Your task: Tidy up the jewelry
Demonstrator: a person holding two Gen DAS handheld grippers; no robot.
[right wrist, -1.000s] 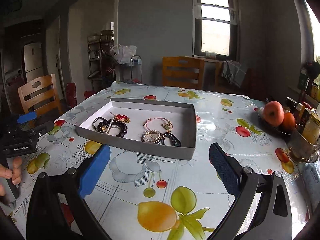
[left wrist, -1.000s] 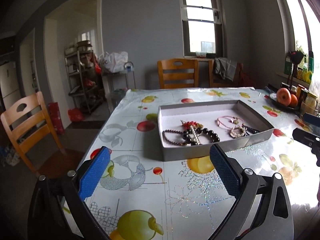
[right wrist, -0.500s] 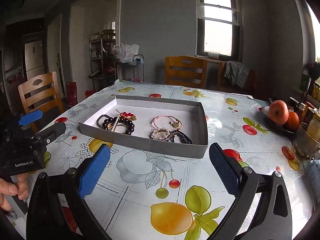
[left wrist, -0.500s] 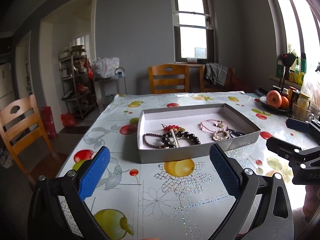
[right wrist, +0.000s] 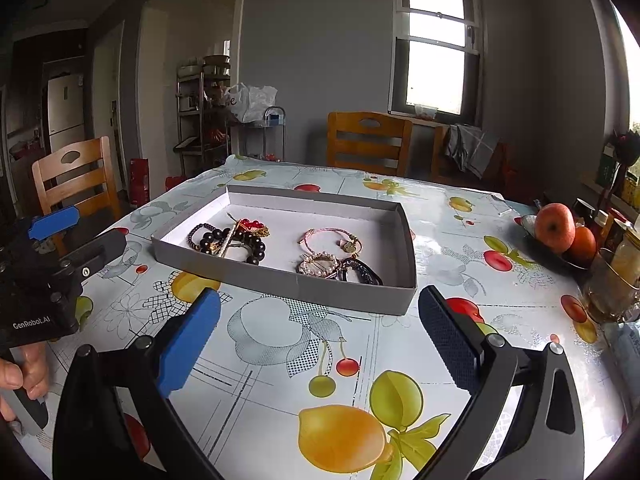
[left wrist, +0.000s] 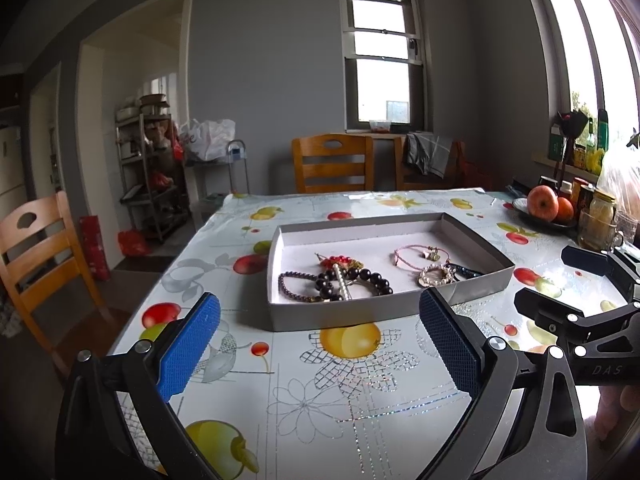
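Both grippers, left gripper [left wrist: 320, 344] and right gripper [right wrist: 320, 340], are spread wide, holding nothing, and hover over the desk [right wrist: 280, 364] just short of the tray [right wrist: 280, 282]. All jewelry lies inside the tray. Risk 1: the dark bead bracelet [right wrist: 228, 242] and red piece [right wrist: 252, 225] overlap w/ a pin; one pull may drag all three. Risk 2: the pearl ring [right wrist: 318, 264] touches the black band [right wrist: 362, 272]. Risk 3: the light tray may slide if a finger catches its wall.
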